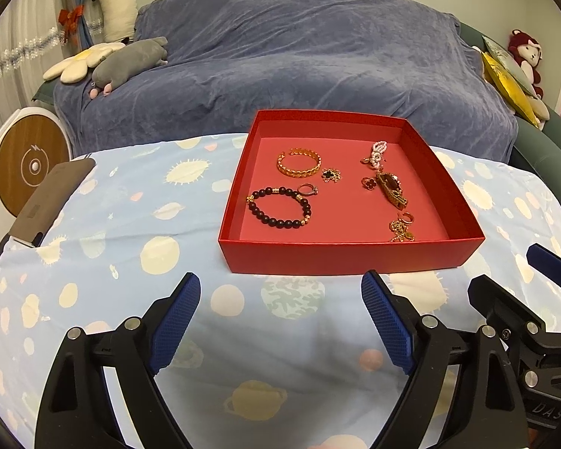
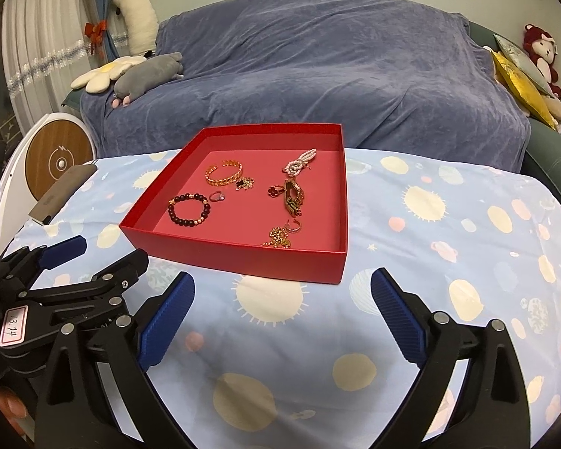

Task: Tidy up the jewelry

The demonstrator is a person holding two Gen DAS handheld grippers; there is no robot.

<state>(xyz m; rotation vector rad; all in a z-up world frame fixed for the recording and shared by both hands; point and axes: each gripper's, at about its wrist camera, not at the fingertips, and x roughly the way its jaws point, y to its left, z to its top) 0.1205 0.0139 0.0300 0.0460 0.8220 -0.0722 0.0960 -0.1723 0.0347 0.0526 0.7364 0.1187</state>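
A red open box stands on the blue planet-print cloth. In it lie a gold cuff bangle, a dark bead bracelet, a small ring, a black clover charm, a red clover ring, a pink pearl piece, a gold watch and a gold chain. My left gripper is open and empty, in front of the box. My right gripper is open and empty too.
A dark flat phone-like object lies at the cloth's left edge. A round white and wood device stands beyond it. A blue-covered sofa with plush toys is behind the table. The right gripper shows in the left view.
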